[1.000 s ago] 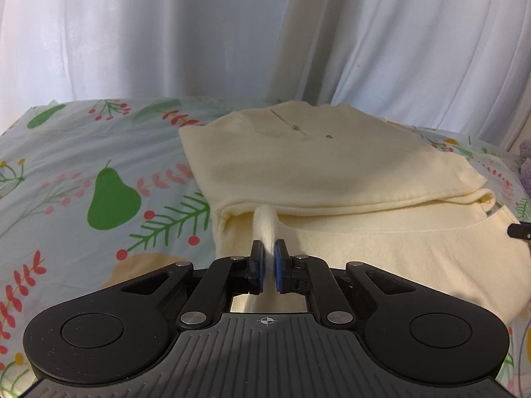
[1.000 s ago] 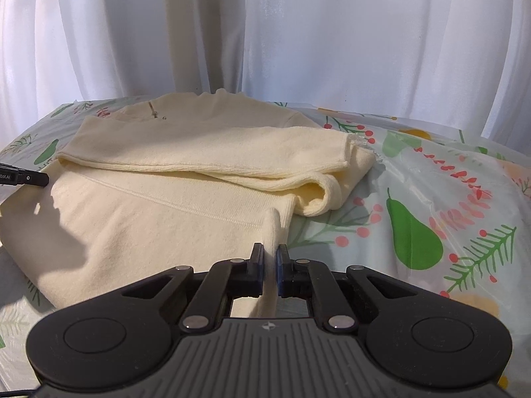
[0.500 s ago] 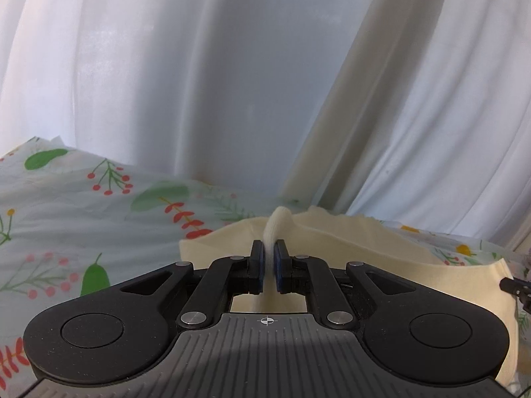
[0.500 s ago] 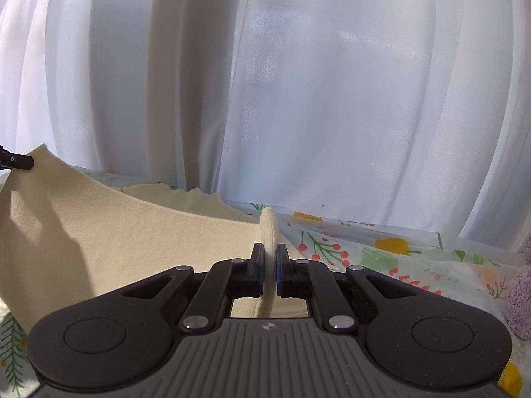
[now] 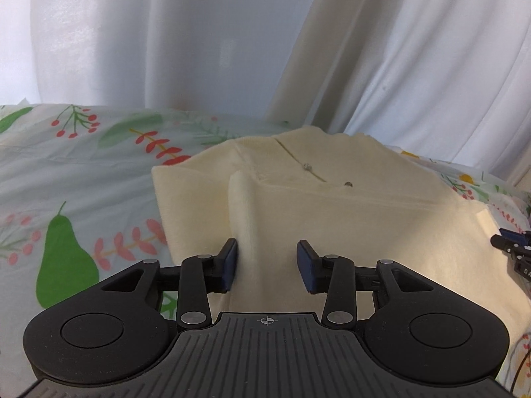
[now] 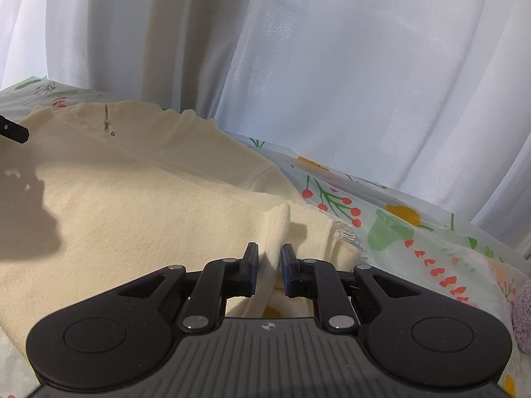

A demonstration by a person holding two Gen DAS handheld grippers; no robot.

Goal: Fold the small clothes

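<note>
A cream knit sweater (image 5: pixel 348 219) lies folded on the fruit-print cloth, its buttoned neck at the far side; it also shows in the right wrist view (image 6: pixel 139 192). My left gripper (image 5: pixel 267 263) is open over the sweater's left edge, with a raised ridge of fabric (image 5: pixel 244 212) against its left pad. My right gripper (image 6: pixel 268 267) is open a little over the sweater's right edge, with a raised pinch of fabric (image 6: pixel 277 232) standing loose between the pads. The right gripper's tip (image 5: pixel 512 252) shows at the right edge of the left wrist view.
The tablecloth (image 5: pixel 66 179) has pears and red berries. White curtains (image 6: pixel 332 66) hang close behind the table. A purple fuzzy object (image 6: pixel 522 311) sits at the far right edge.
Both grippers carried the sweater's hem up and over toward the neck, lowered it, and opened; the fabric is released and the sweater now lies folded in half.
</note>
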